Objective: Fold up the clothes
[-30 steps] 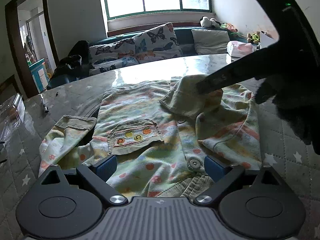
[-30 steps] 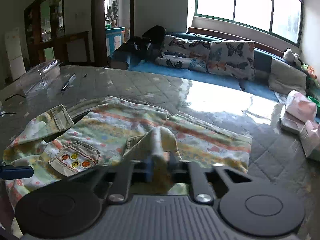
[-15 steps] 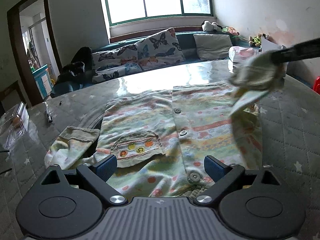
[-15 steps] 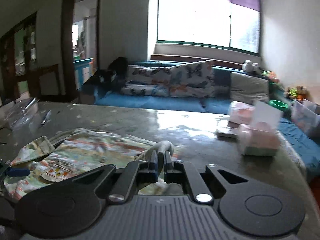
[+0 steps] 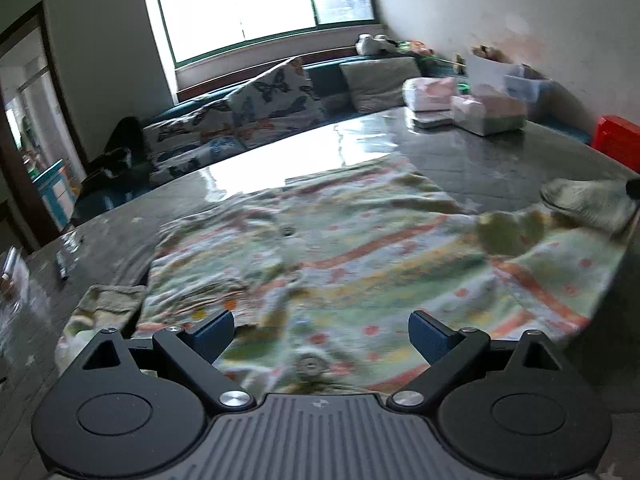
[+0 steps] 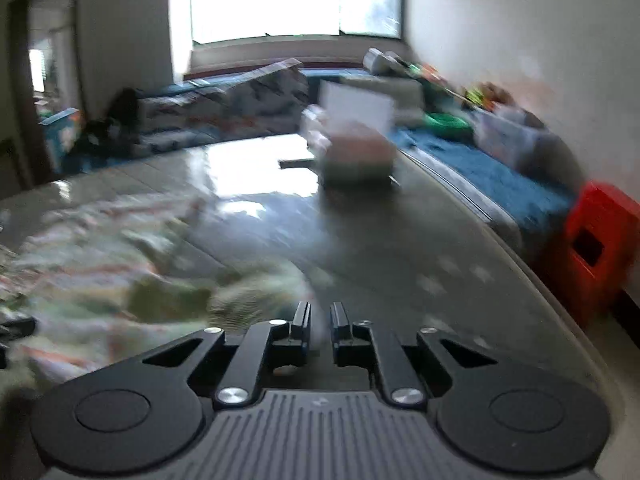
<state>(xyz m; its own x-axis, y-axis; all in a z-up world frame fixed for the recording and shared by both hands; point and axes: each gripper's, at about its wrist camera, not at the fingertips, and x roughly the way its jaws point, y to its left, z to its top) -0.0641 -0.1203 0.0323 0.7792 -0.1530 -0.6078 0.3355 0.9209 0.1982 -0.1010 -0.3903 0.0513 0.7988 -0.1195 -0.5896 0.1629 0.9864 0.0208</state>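
Note:
A child's button-front shirt [image 5: 340, 256] with pastel stripes and dots lies spread face up on the quilted table [image 5: 500, 160]. My left gripper [image 5: 320, 332] hovers open over its near hem, holding nothing. The left sleeve cuff [image 5: 108, 300] lies bunched beside my left finger. The right sleeve cuff [image 5: 588, 200] is stretched out to the far right, where a dark tip touches it. In the blurred right wrist view my right gripper [image 6: 320, 320] has its fingers nearly together with pale cloth between them, and the sleeve [image 6: 256, 292] trails off to the left.
Tissue packs and a box [image 5: 488, 114] stand at the table's far right corner, also seen as a box [image 6: 356, 156]. A red stool [image 6: 592, 248] stands beyond the table's right edge. A sofa with butterfly cushions [image 5: 272, 100] runs behind. A pen [image 5: 64, 268] lies far left.
My right gripper has carried the right sleeve off the shirt's chest, out to the right and down to the table. The shirt front now lies uncovered. The left gripper stayed open.

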